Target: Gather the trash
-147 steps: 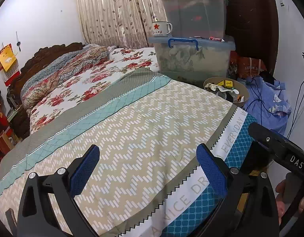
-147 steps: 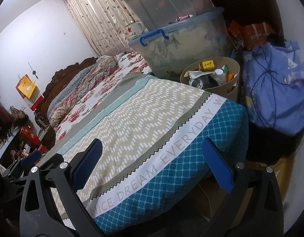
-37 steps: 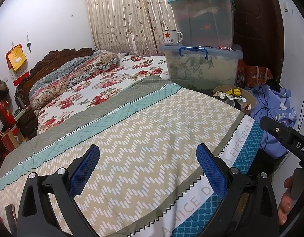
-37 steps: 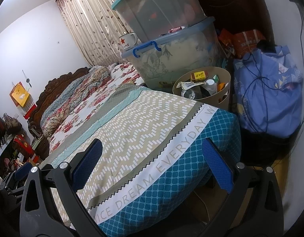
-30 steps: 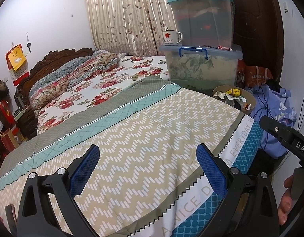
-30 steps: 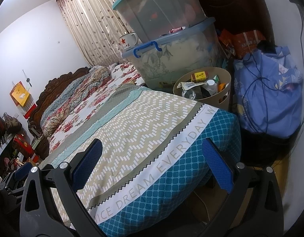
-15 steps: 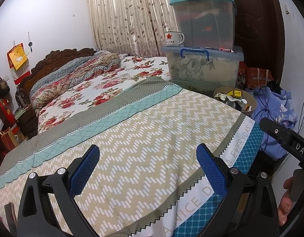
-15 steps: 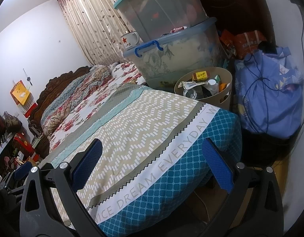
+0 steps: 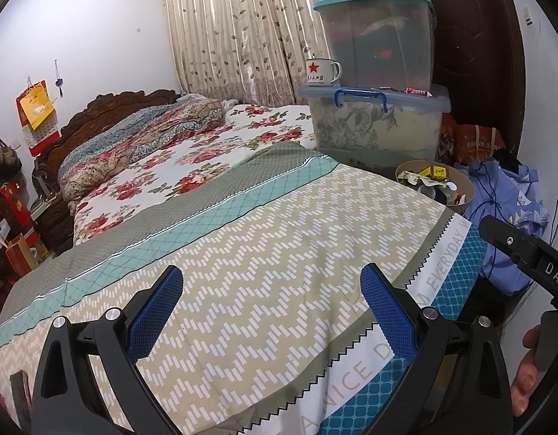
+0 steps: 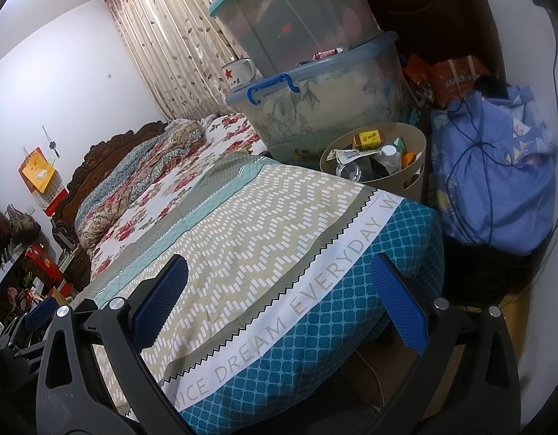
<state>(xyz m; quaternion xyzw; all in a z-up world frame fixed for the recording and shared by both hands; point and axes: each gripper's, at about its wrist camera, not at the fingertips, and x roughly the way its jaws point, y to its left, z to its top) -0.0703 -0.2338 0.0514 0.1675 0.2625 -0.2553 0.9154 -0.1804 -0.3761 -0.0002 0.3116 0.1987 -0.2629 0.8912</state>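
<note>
Left wrist view: the left gripper point(image 9: 271, 290) hangs over the bed point(image 9: 242, 239) with fingers spread and empty. So does the right gripper point(image 10: 279, 282), over the bed's foot corner. Beyond that corner, just beside the bed, the beige wastebasket point(image 10: 416, 177) holds trash point(image 10: 369, 139), storage bins point(image 10: 326, 83) behind.
</note>
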